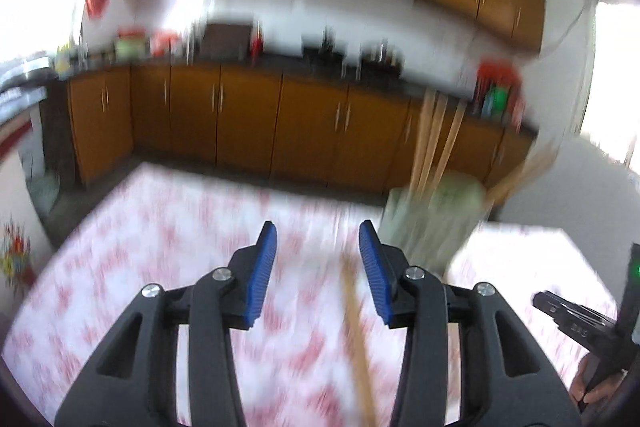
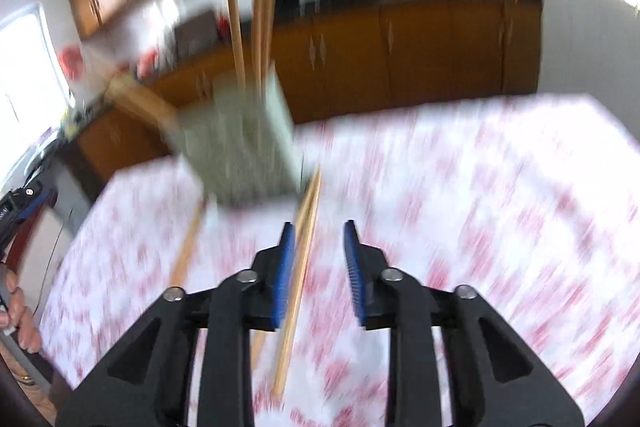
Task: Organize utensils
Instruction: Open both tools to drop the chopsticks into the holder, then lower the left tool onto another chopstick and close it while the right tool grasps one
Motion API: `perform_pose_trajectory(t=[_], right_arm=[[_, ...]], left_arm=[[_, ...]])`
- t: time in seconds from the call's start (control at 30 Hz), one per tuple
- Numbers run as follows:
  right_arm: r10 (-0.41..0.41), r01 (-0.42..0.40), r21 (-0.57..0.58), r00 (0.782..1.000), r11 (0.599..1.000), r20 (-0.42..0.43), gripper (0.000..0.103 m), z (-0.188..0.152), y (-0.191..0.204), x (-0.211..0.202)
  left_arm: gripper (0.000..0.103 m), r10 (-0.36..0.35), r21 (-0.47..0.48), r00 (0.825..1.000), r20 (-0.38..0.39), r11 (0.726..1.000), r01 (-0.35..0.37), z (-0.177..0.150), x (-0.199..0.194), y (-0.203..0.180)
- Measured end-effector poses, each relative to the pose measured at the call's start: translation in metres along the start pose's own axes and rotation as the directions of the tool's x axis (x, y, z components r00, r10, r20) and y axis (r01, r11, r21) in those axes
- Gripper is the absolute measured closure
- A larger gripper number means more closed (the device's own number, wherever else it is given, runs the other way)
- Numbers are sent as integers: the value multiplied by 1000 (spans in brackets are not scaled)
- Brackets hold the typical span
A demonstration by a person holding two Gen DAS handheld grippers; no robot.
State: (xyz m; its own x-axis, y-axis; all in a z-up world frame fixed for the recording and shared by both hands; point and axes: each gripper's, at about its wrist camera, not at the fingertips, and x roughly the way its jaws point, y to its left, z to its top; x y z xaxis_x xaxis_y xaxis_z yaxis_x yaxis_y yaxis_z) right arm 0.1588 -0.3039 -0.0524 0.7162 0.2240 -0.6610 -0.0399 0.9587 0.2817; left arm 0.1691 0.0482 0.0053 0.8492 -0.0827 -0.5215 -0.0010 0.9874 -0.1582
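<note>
Both views are motion-blurred. A pale green slotted utensil holder (image 1: 432,215) stands on the red-and-white patterned tablecloth (image 1: 160,267) with several wooden chopsticks (image 1: 432,135) upright in it. One loose wooden chopstick (image 1: 358,339) lies on the cloth under my open, empty left gripper (image 1: 318,255). In the right wrist view the holder (image 2: 244,143) is ahead to the left, and loose chopsticks (image 2: 300,267) lie on the cloth between the jaws of my open right gripper (image 2: 319,259), close to the left pad; another chopstick (image 2: 188,247) lies further left.
The right gripper's body (image 1: 580,323) shows at the right edge of the left view. Orange kitchen cabinets (image 1: 240,123) and a cluttered counter (image 1: 200,47) stand beyond the table's far edge. A hand (image 2: 16,311) shows at the left edge.
</note>
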Motion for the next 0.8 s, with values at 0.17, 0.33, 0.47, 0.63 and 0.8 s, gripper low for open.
perform_pose_trajectory(t=[0.17, 0.33, 0.47, 0.63, 0.8], right_arm=[[-6, 2, -34, 991, 999, -134, 80, -28, 17, 46], [-99, 81, -124, 985, 989, -144, 94, -40, 34, 57], [-129, 122, -66, 983, 990, -129, 95, -37, 19, 55], [-136, 127, -76, 983, 989, -121, 95, -40, 8, 49], [-143, 132, -98, 983, 986, -117, 95, -40, 10, 50]], left_arm=[[69, -45, 6, 980, -196, 999, 47, -46, 39, 2], [75, -90, 22, 956, -280, 995, 100, -70, 57, -18], [80, -108, 47, 943, -315, 990, 129, -79, 65, -29], [85, -89, 100, 928, -363, 986, 134, -91, 72, -41], [86, -59, 136, 917, -393, 983, 121, -101, 80, -47]])
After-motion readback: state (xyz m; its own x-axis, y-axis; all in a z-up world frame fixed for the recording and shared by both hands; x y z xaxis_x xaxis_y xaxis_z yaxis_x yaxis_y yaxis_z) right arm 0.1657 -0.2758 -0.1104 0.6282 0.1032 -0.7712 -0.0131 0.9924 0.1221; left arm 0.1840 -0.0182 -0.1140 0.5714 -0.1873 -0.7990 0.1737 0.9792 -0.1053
